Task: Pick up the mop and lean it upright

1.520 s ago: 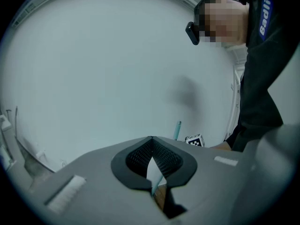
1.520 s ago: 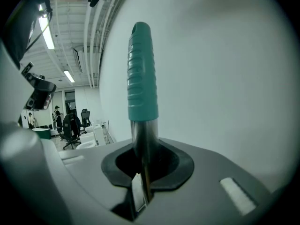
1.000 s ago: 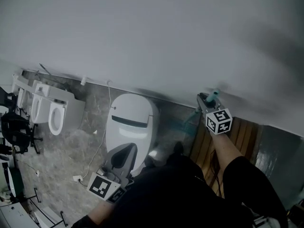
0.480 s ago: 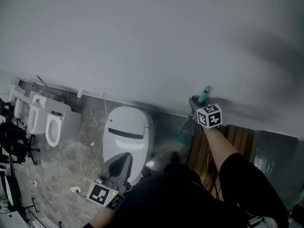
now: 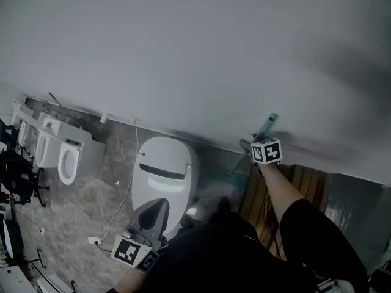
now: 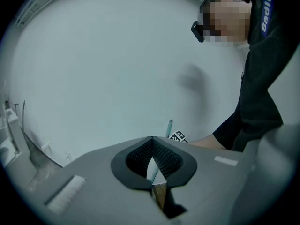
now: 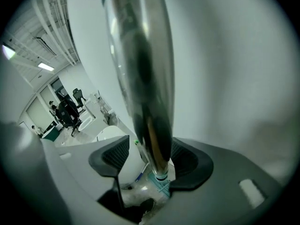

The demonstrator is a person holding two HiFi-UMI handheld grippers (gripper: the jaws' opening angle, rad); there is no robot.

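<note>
The mop's teal handle (image 5: 267, 125) stands steeply, its top against the white wall (image 5: 201, 47). My right gripper (image 5: 249, 144) is around it just below the top. In the right gripper view the shiny handle (image 7: 140, 69) runs between the jaws of the right gripper (image 7: 150, 144), close to the right pad with a gap at the left pad. These jaws have just been opening. The teal mop head (image 7: 159, 185) rests on the floor far below. My left gripper (image 5: 157, 207) hangs low over the toilet, shut and empty (image 6: 151, 138). From there the handle (image 6: 169, 127) shows far off.
A white toilet (image 5: 164, 170) stands by the wall below the left gripper, with further toilets (image 5: 67, 154) to the left. Wooden slats (image 5: 308, 179) lie under the right arm. A cable (image 5: 125, 188) trails across the grey stone floor. An office chair (image 5: 18, 176) is at far left.
My right gripper has slid down the mop handle, so more of the handle's top shows above it. Its jaws have opened. The left gripper has stayed put.
</note>
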